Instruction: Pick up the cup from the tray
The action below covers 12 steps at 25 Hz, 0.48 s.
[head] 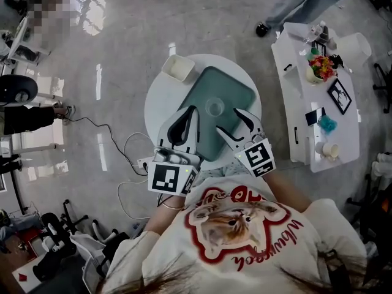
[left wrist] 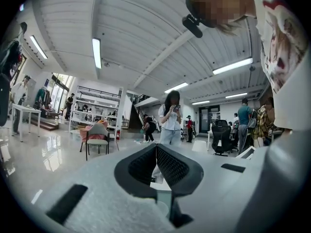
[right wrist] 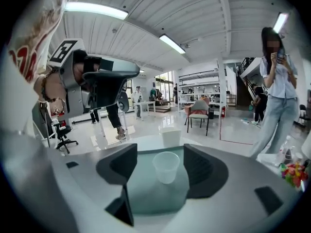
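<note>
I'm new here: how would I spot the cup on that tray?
Find the round white table before the person; a green tray lies on it. The cup stands upright near the tray's middle: small, translucent and round, unlike the opaque white square tub off the tray's corner.

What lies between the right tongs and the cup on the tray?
Only bare tray. The right gripper view shows the cup standing just ahead of the open right tongs, untouched, with nothing else in that stretch.

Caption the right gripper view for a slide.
Open right hand-held gripper frames a clear cup standing upright on the green tray.
</note>
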Motion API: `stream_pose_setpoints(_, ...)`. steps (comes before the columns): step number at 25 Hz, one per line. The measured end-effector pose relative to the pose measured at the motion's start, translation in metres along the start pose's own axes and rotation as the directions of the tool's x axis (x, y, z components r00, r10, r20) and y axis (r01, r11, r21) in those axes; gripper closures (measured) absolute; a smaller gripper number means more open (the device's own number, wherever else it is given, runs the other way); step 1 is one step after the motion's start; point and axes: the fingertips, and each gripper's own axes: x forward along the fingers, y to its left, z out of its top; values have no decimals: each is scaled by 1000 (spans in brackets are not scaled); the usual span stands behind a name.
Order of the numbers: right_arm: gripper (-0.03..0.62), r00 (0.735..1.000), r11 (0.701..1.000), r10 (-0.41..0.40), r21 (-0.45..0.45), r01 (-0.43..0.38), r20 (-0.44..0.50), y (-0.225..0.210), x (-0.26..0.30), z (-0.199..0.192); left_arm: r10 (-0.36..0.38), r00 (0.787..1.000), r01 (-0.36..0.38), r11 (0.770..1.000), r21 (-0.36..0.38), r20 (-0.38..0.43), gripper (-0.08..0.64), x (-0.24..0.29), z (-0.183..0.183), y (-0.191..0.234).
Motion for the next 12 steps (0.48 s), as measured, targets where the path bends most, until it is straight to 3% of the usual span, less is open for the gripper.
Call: stream_pose_setpoints(12,321,996,999,17,33,-14,-91,-5,20,-37,25,1000,-25,1000,12,-3,545,-6,0,2)
